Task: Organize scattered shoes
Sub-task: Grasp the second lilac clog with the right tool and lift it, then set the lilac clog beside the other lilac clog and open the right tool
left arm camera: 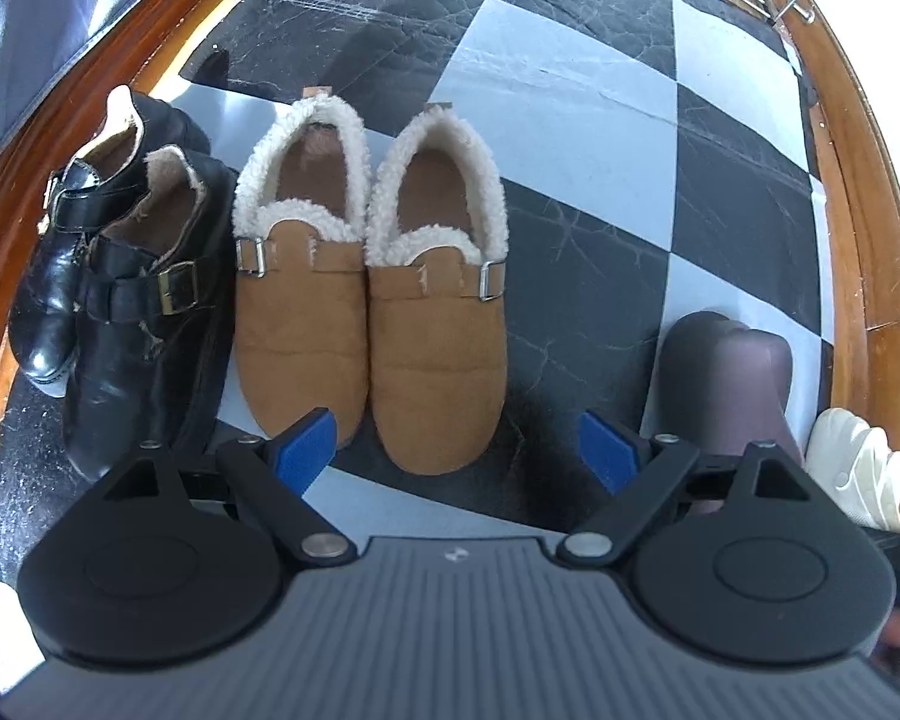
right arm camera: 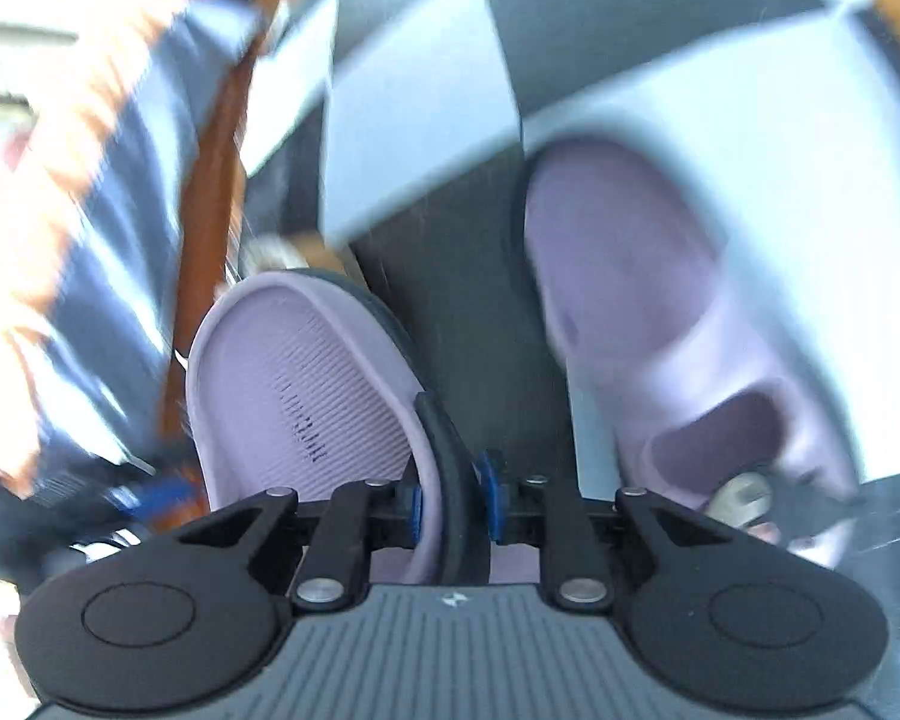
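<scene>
Lying lengthwise, lilac slipper [right arm camera: 306,378] points away — sole-edge gripped.

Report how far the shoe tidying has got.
Done: the black buckle shoes and the tan fleece-lined slippers stand paired side by side along the wooden edge. In hand: the right hand-held gripper is shut on the rim of one lilac slide. Left: its mate, the other lilac slide, lies on the checkered floor, and a white shoe sits apart. The left hand-held gripper is open and empty.
</scene>
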`<action>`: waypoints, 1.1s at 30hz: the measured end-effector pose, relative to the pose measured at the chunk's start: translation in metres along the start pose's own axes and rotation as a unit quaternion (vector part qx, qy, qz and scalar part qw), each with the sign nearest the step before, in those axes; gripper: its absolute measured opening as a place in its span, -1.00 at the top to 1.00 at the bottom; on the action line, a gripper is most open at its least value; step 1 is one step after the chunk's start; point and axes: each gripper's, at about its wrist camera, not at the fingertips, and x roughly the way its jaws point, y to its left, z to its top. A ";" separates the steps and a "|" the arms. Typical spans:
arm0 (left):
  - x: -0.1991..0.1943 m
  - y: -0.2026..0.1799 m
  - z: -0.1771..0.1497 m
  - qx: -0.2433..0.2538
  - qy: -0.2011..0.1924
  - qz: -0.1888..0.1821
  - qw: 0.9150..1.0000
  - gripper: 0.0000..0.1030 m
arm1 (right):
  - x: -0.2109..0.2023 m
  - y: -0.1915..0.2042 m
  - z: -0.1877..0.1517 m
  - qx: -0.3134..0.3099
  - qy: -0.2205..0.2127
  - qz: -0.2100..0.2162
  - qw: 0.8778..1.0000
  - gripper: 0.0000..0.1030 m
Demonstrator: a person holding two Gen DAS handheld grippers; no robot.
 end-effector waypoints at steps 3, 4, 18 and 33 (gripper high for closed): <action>0.025 -0.021 -0.003 0.027 0.021 -0.008 0.999 -0.72 | -0.058 -0.005 0.023 -0.013 -0.082 -0.030 0.996 0.63; 0.037 -0.033 -0.005 0.040 0.028 -0.007 0.999 -0.72 | -0.065 -0.003 0.029 -0.028 -0.103 -0.054 0.993 0.63; 0.129 -0.140 -0.028 0.120 0.042 0.027 0.992 -0.96 | 0.022 -0.016 0.091 -0.108 -0.099 -0.248 0.958 0.41; 0.124 -0.106 0.038 0.051 -0.036 0.056 0.996 -0.70 | 0.065 -0.077 0.115 0.126 -0.115 -0.120 0.978 0.42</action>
